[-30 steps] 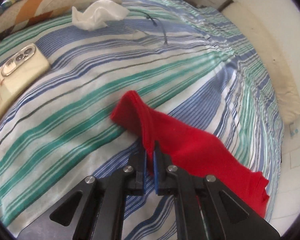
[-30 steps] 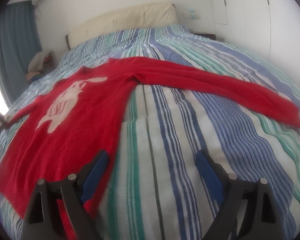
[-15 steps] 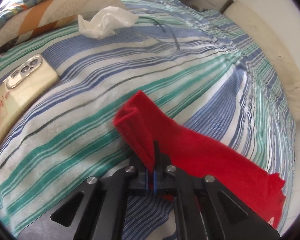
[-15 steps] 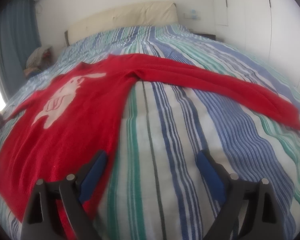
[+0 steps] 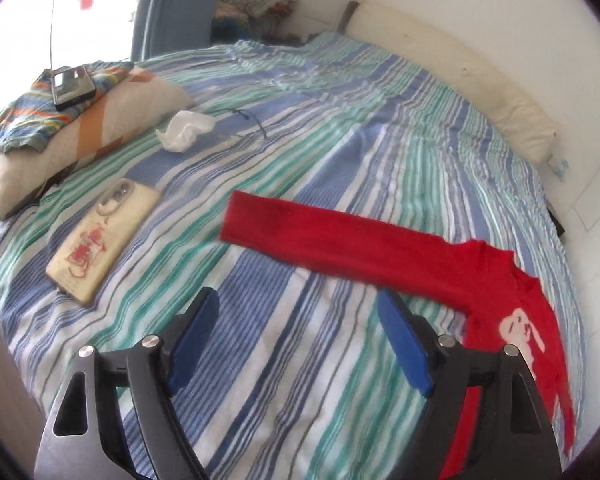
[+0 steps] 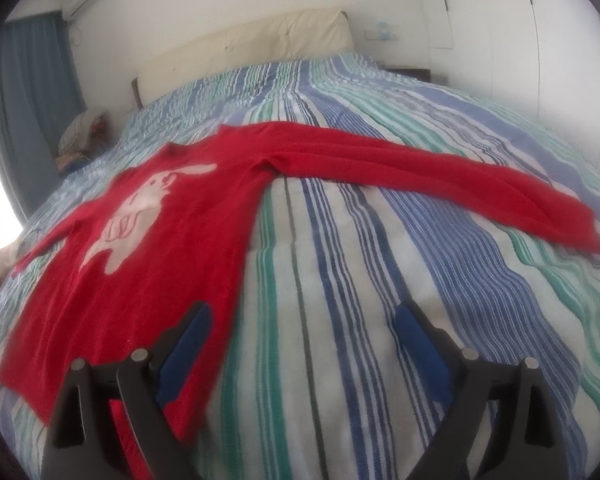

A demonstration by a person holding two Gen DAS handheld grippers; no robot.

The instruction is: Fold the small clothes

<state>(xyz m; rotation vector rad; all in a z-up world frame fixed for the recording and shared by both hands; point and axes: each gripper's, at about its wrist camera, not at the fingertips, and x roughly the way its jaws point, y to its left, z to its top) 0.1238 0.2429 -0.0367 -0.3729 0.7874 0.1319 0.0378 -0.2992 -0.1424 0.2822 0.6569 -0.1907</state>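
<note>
Red sweater (image 6: pixel 148 248) flat on striped bedspread (image 6: pixel 380 280), front up. Left gripper (image 5: pixel 296 344) wide open, empty; sleeve (image 5: pixel 324 236) just beyond it, long axis left-right, cuff far-left. Right gripper (image 6: pixel 300 340) wide open, empty, left finger over sweater's side edge; other sleeve (image 6: pixel 440 176) stretches right, well off.

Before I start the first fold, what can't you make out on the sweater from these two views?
- Left wrist view: the sweater hem and right sleeve run out of frame; the left gripper arm covers part of the body.
- Right wrist view: the sweater's near hem corner sits behind the right gripper; the left sleeve cuff blurs out at the left edge.
- The white animal print is too soft to identify.
- Whether the phone is clear of the left sleeve's fold path.
</note>
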